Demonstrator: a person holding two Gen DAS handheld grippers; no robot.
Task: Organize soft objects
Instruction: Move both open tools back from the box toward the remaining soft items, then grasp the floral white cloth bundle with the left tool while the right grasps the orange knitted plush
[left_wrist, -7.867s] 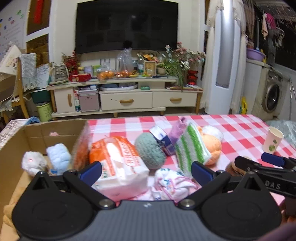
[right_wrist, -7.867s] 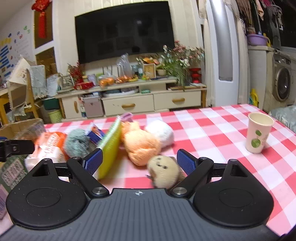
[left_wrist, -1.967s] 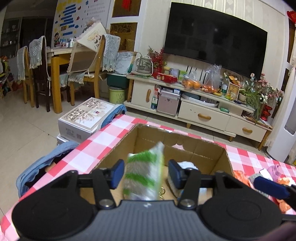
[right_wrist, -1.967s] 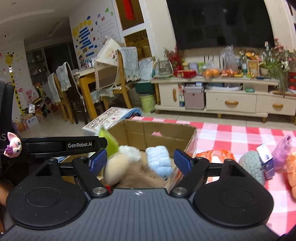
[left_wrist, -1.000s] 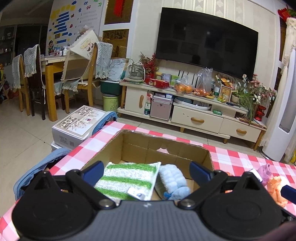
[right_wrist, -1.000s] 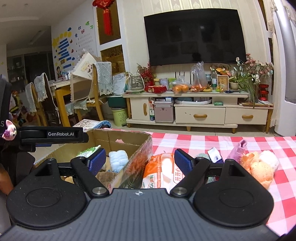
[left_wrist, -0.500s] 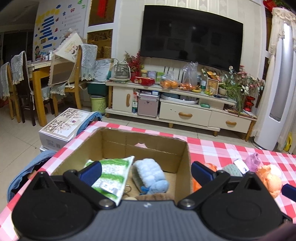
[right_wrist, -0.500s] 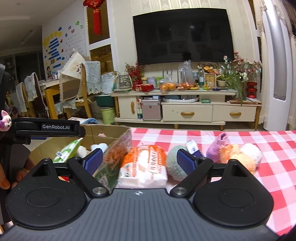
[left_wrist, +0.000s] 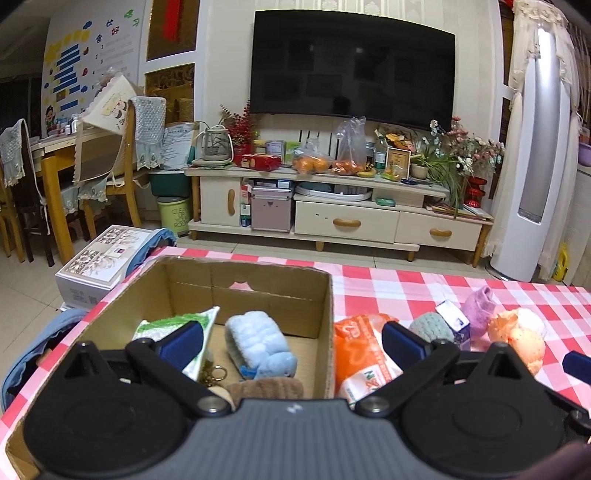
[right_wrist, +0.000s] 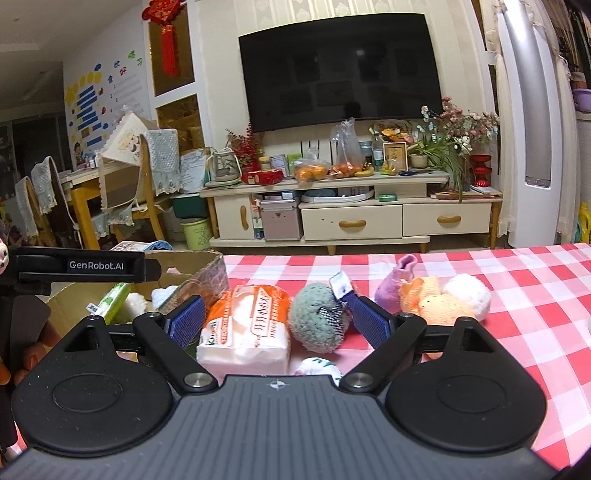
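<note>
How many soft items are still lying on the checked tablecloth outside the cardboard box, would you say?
5, maybe more: the orange tissue pack beside the box, the grey-green knitted ball, the purple sock, the orange-and-white plush, and a patterned white cloth half hidden behind the right gripper.

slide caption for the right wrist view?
Open right gripper faces the orange tissue pack and grey-green plush beside the cardboard box.

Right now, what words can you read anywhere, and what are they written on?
"GenRobot.AI": white letters on the black bar of the left gripper.
"CLEAN UP ROOM": on the green bin by the TV stand, faint.
Orange tissue pack: print too distorted to read.
Wall posters: too blurred to read.
</note>
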